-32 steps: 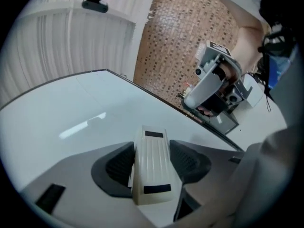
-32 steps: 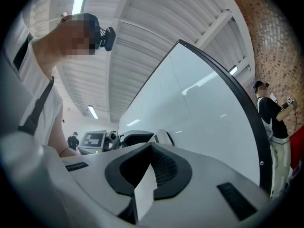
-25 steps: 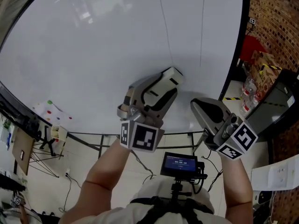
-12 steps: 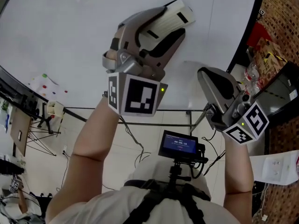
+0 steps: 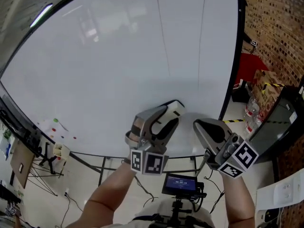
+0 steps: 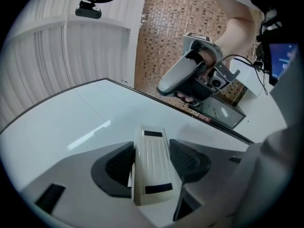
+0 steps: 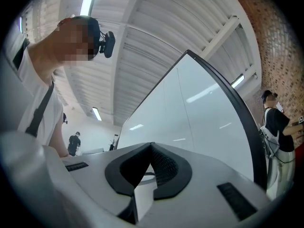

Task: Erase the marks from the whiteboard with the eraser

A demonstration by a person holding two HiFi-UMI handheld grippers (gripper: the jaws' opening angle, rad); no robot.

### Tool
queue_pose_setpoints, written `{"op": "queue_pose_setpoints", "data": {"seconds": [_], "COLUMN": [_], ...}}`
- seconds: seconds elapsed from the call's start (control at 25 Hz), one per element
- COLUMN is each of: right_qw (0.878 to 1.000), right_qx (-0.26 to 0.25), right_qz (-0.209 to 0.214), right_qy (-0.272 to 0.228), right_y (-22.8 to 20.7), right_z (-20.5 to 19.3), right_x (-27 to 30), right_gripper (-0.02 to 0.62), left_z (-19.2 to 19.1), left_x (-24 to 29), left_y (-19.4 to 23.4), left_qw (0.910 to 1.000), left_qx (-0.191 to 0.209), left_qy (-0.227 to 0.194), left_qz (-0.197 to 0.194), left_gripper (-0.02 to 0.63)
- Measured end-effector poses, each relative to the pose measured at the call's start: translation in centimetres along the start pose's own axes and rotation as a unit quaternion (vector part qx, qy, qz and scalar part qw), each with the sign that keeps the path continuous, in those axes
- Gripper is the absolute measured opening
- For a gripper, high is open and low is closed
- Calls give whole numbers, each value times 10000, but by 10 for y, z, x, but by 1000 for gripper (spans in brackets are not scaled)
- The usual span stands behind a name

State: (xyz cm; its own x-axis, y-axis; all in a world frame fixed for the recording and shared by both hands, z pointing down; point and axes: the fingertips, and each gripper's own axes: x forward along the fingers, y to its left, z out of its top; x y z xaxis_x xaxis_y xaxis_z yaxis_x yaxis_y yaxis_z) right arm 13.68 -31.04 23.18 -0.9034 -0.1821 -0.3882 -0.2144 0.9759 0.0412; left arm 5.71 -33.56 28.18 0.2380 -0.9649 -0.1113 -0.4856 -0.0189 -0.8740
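The whiteboard (image 5: 109, 65) fills most of the head view, and two thin dark lines (image 5: 163, 32) run down its upper right part. My left gripper (image 5: 166, 115) is shut on a cream eraser (image 5: 175, 107) near the board's lower edge. In the left gripper view the eraser (image 6: 151, 151) sits gripped between the dark pads (image 6: 118, 165) of the left gripper (image 6: 153, 163), over the white board (image 6: 71, 127). My right gripper (image 5: 200, 126) hangs beside it to the right, shut and empty. Its jaws (image 7: 152, 151) meet at the tips, with the board (image 7: 199, 113) behind.
A brick wall (image 5: 275, 27), a red object (image 5: 249, 63) and water bottles (image 5: 251, 110) stand right of the board. A small white table (image 5: 54, 127) with coloured dots is at the lower left. A small screen (image 5: 180, 184) hangs at my chest. Another person (image 7: 275, 122) stands at the right.
Half a second ago my left gripper was raised high on the board with the eraser; now it is back low near the bottom edge. The right gripper has stayed beside it, shut.
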Motion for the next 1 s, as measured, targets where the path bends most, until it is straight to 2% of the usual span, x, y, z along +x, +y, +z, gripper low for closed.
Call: {"op": "queue_pose_setpoints", "data": {"seconds": [0.12, 0.24, 0.4, 0.56, 0.64, 0.84, 1.0], "right_qw": [10000, 9998, 9992, 9967, 9957, 9948, 9957], "right_qx": [-77, -161, -386, -747, -825, -865, -815], "right_qz": [26, 63, 118, 304, 362, 435, 369], "right_qy": [-10, 22, -31, -136, -215, -316, -250], "right_y": [-3, -2, 2, -1, 1, 9, 6], "right_z": [7, 15, 37, 70, 82, 92, 86], "right_x": [3, 6, 23, 30, 33, 36, 36], "right_gripper": [17, 17, 17, 17, 17, 17, 17], "left_z": [8, 22, 41, 66, 74, 71, 58], "left_x": [5, 6, 3, 5, 6, -2, 2], "left_y": [11, 31, 79, 121, 135, 127, 86], "left_qw": [9999, 9994, 9964, 9887, 9864, 9871, 9929], "left_qx": [25, 250, 509, 809, 871, 901, 806], "left_qy": [-79, -235, -479, -599, -624, -628, -555], "left_qz": [-74, 44, 478, 1111, 1244, 1164, 669], "left_gripper": [270, 270, 270, 270, 270, 268, 268]}}
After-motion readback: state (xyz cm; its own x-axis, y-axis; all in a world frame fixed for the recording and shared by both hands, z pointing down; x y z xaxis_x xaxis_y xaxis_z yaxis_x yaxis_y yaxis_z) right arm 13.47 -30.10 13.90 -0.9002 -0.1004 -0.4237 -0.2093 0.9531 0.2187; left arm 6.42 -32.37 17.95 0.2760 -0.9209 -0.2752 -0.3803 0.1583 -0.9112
